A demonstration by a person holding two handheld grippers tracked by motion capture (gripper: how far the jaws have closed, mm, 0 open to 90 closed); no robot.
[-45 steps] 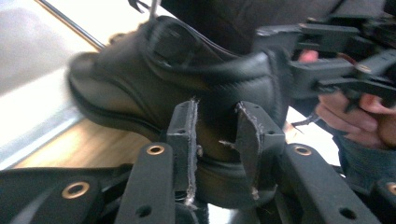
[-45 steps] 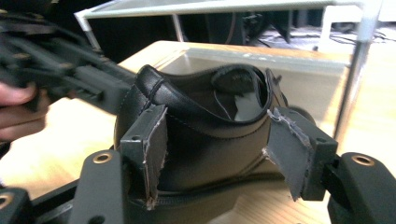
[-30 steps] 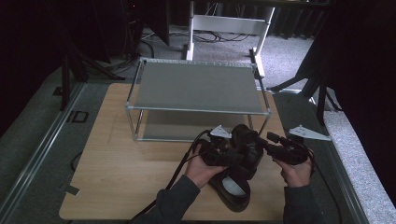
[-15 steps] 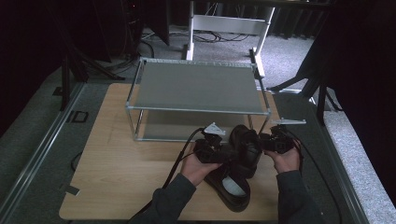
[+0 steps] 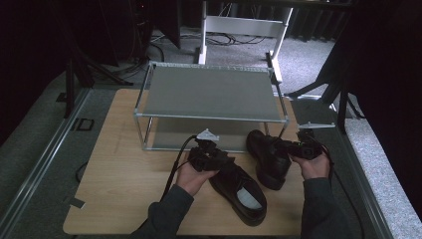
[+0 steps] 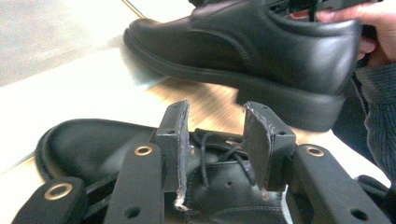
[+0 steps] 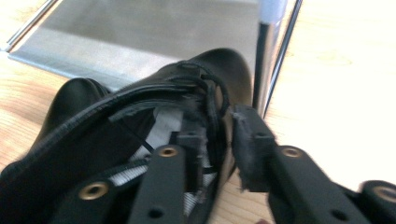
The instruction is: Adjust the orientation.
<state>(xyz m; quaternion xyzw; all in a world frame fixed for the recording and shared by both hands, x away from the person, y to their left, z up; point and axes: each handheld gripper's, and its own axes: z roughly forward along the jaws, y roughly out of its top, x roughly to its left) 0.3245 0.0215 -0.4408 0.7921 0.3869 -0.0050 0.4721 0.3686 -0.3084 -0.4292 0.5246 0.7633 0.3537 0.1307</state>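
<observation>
1. Jaws of the left gripper (image 5: 219, 160) are held partly apart over the laces of the near shoe (image 5: 239, 188), gripping nothing; that shoe lies toward the tabletop's (image 5: 119, 179) front edge.
2. The far shoe (image 5: 268, 154) is found by the rack's (image 5: 209, 92) right front leg.
3. The right gripper (image 5: 291, 148) has just been closing, and that shoe's collar is pinched at the heel.
</observation>
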